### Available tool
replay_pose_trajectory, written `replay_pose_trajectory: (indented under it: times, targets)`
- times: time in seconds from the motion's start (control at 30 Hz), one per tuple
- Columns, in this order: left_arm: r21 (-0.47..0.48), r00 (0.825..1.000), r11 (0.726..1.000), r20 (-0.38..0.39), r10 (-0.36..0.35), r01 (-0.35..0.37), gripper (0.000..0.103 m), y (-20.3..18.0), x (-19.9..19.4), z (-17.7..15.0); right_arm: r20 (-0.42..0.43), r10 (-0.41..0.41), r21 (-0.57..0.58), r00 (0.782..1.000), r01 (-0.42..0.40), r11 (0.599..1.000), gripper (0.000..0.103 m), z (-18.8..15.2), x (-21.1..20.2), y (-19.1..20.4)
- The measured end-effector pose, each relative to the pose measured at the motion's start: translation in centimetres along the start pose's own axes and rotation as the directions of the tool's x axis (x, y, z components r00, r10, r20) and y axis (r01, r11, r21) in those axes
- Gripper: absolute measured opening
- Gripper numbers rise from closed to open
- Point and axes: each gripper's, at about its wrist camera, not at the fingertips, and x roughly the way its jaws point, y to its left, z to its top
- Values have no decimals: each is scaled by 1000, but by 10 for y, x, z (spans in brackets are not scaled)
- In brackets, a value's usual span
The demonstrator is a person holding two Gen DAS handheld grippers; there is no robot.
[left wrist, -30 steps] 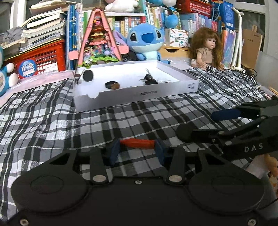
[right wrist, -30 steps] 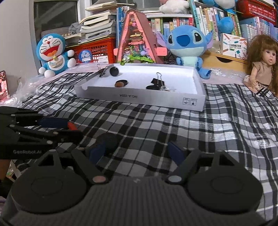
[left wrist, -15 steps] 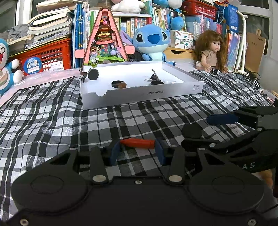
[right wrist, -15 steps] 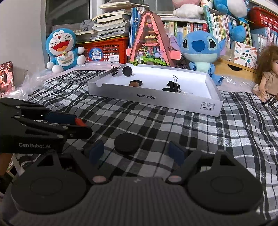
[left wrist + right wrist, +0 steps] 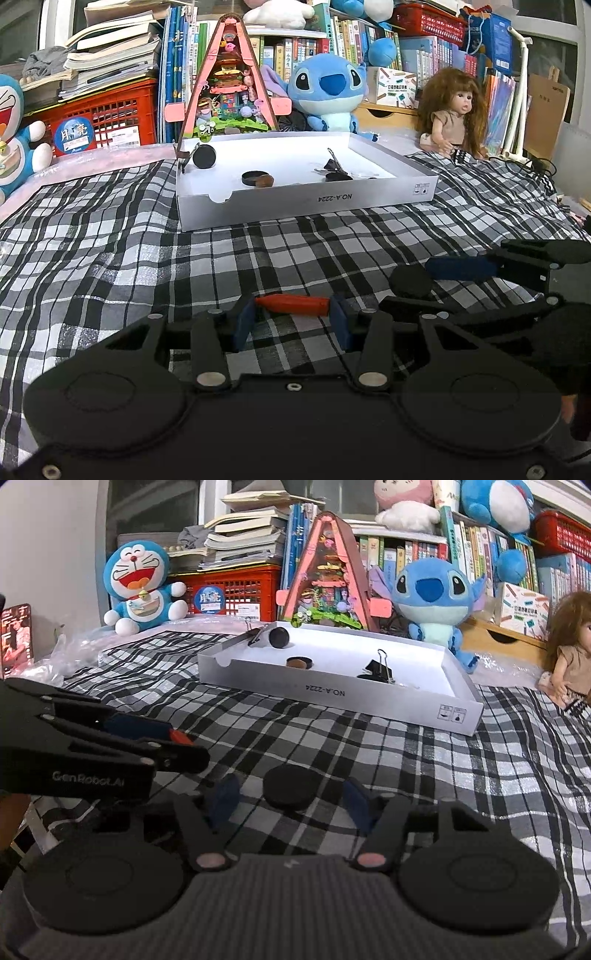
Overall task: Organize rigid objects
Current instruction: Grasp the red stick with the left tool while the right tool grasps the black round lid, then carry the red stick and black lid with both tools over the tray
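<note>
The left gripper [image 5: 291, 322] grips a short red cylinder [image 5: 292, 303] by its 2 ends, so the piece's long axis runs crosswise from one blue pad to the other, lifted clear of the checked cloth [image 5: 110, 266]. Just to its right, the right gripper [image 5: 291, 800] stands with its jaws wide apart around a flat black disc [image 5: 291, 787] that lies on the cloth between the blue pads, touching neither. The disc sits dead ahead of the right gripper's fingers and is round, so no turning of the wrist looks necessary before closing; the right hand is plainly the nearer of the 2. Farther ahead of both tools, well apart, rests the white tray [image 5: 306, 206], already holding another black disc [image 5: 204, 156], a brown-and-black puck [image 5: 257, 179] and a binder clip [image 5: 378, 667]. The tray looks like the likely destination for both pieces.
</note>
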Motion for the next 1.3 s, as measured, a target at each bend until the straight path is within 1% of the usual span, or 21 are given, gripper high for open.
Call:
replay_pose_trajectory:
  times: [0.1, 0.2, 0.43, 0.6, 1.0, 1.13, 1.3]
  targets:
    - [2, 1000, 1000, 1, 1, -1, 42, 0, 0, 0, 8, 6, -6, 1000, -6, 1000, 56, 0, -1, 3]
    - [3, 1000, 1000, 2, 2, -2, 42, 0, -1, 0, 13, 8, -12, 1000, -8, 1000, 52, -1, -1, 5]
    - [0, 1000, 1000, 2, 0, 0, 42, 0, 0, -1, 20, 8, -8, 1000, -8, 1000, 47, -2, -3, 7]
    - [-5, 1000, 1000, 3, 2, -2, 42, 1, -2, 0, 29, -2, 13, 1000, 2, 1000, 38, -2, -4, 5]
    - [-52, 1000, 998, 12, 29, -28, 42, 2, -3, 5, 47, -21, 31, 999, 20, 999, 37, 1, -7, 1]
    - [-59, 999, 997, 11, 49, -49, 42, 2, -3, 8, 52, -35, 49, 998, 32, 998, 37, 5, -8, -2]
    - [-99, 998, 993, 3, 70, -69, 42, 2, 0, 10, 57, -56, 71, 997, 51, 996, 37, 8, -8, -7]
